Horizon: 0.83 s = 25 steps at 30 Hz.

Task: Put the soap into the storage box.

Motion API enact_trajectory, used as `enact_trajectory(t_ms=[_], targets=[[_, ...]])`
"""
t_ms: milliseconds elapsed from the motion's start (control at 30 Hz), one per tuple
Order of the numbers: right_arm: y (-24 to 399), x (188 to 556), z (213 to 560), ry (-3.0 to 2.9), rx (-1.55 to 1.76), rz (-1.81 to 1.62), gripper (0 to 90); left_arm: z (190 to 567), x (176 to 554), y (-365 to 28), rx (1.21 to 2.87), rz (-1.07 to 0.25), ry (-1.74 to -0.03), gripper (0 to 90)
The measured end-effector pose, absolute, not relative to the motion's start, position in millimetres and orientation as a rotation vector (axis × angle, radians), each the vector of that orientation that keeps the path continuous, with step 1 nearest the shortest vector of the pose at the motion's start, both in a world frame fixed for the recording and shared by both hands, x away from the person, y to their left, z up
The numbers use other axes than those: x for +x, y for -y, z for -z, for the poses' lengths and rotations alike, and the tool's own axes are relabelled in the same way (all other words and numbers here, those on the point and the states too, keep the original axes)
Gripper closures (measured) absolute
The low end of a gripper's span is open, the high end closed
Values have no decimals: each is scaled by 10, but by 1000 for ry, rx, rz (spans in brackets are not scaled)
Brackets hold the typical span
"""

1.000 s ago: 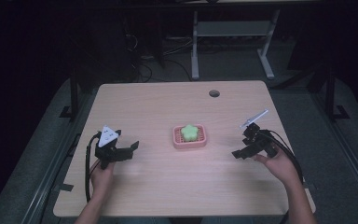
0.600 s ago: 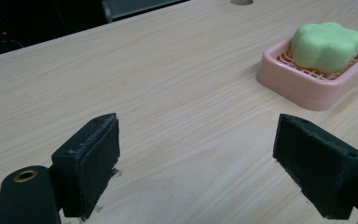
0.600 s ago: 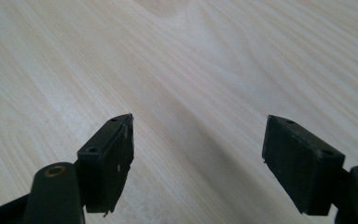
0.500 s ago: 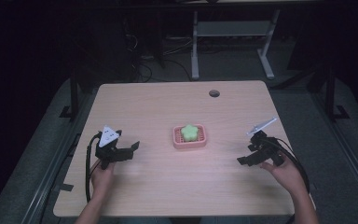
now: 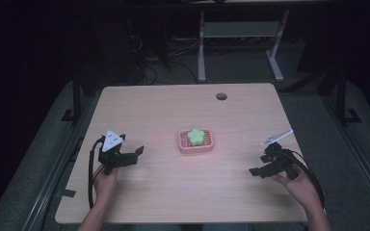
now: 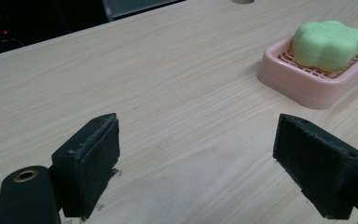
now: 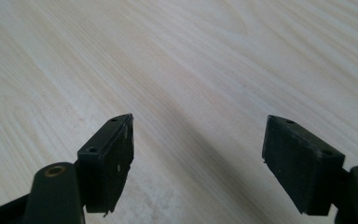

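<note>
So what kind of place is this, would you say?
Probably a lab or recording workspace: a bare wooden table with a cable hole, loose floor cables, and another desk's frame behind.

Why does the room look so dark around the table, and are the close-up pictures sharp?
In the high view, light falls on the table while the floor and furniture behind sink into near black. In the left gripper view, the green soap in its pink dish looks fairly sharp. In the right gripper view, the wood grain shows clearly, with soft shadows by the jaws.
</note>
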State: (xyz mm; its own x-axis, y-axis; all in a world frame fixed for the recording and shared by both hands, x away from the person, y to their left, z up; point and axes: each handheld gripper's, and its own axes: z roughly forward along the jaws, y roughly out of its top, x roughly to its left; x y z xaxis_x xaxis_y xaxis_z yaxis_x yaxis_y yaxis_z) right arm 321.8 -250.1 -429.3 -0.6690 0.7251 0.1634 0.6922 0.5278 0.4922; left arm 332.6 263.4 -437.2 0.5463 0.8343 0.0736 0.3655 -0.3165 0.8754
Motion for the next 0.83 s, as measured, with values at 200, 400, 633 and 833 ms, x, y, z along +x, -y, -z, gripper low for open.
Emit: enact_trajectory(t_ms=[200, 400, 633, 833], targets=[[2527, 3137, 4339, -2690, 1256, -839, 246, 4380, 3323, -2620, 1902, -667, -975, 143], [2554, 3030, 4391, -2683, 1253, -863, 246, 4379, 3324, -2616, 1909, -666, -975, 143], [2651, 2835, 4461, -2624, 1283, -918, 245, 4387, 3328, -2599, 1918, -677, -969, 143], [2713, 2525, 4559, -2520, 1276, -988, 245, 4383, 3327, -2578, 1924, -673, -960, 143]])
